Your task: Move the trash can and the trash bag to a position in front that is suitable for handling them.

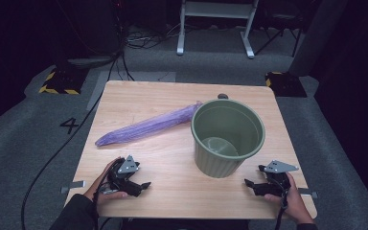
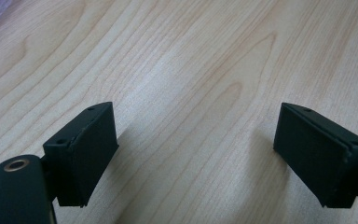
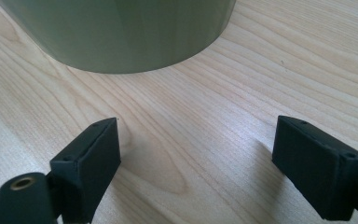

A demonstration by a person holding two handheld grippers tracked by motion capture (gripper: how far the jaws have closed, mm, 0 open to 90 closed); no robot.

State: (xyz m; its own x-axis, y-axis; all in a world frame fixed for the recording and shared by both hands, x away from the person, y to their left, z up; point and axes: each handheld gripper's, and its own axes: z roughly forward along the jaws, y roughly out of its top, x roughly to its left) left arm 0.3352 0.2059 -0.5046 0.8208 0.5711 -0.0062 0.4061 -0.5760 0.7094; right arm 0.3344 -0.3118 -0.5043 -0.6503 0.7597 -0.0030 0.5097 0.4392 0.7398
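Observation:
A green ribbed bin [image 1: 227, 136] stands upright and empty on the right half of the wooden table [image 1: 172, 96]. A long purple plastic roll [image 1: 148, 125] lies slanted to its left, its far end touching the bin's rim. My left gripper [image 1: 141, 187] rests near the front left edge, open, with bare wood between its jaws [image 2: 196, 154]. My right gripper [image 1: 251, 186] rests at the front right, open and holding nothing [image 3: 196, 158], pointing at the bin's base [image 3: 121, 32] a short way ahead.
The table stands on grey carpet. A black cable [image 1: 57, 153] runs along the floor at the left. Yellow-and-black striped floor blocks [image 1: 57, 82] sit beyond the far corners, and white table legs [image 1: 215, 28] stand behind.

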